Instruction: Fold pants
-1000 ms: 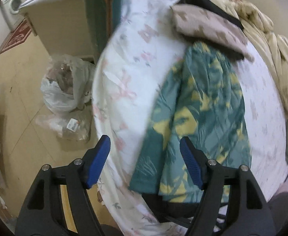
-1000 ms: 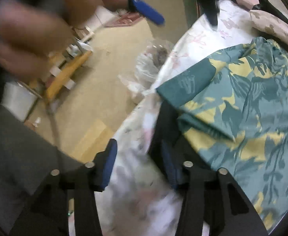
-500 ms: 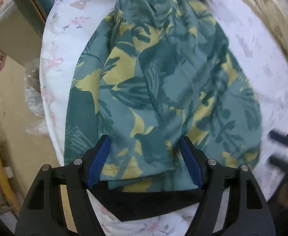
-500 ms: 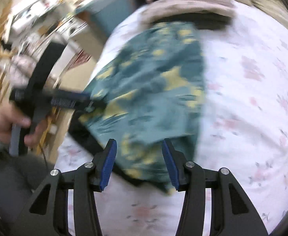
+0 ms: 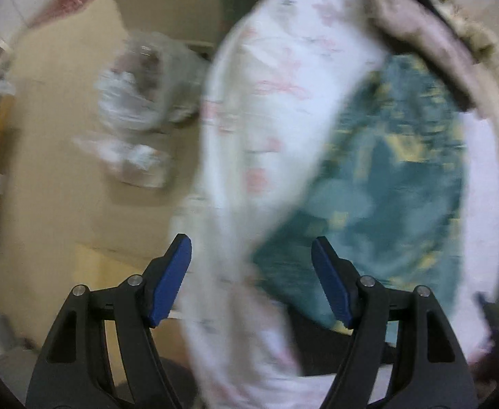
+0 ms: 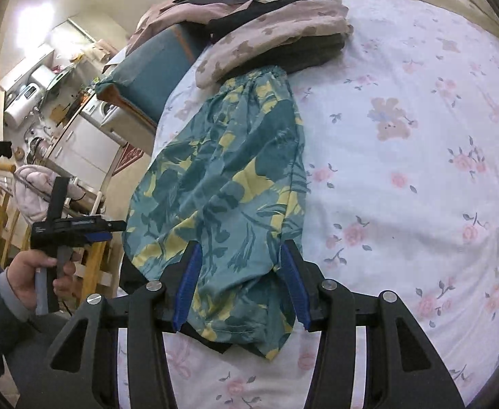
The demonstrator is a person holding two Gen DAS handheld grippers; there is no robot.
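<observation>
While the green-and-yellow leaf-print pants [image 6: 222, 191] lie flat near the edge of my floral bedsheet [image 6: 420, 177], my right gripper [image 6: 240, 286] straddles their near hem, fingers spread and clamping nothing; my left gripper [image 5: 251, 283] hangs wide open and empty over the bed's edge.

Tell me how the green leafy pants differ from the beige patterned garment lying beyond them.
The green pants are teal with yellow leaf prints, while the beige garment is pale with brown blotches. The pants lie spread long across the floral sheet; the beige garment rests atop dark clothing. Both lie on the bed.
</observation>
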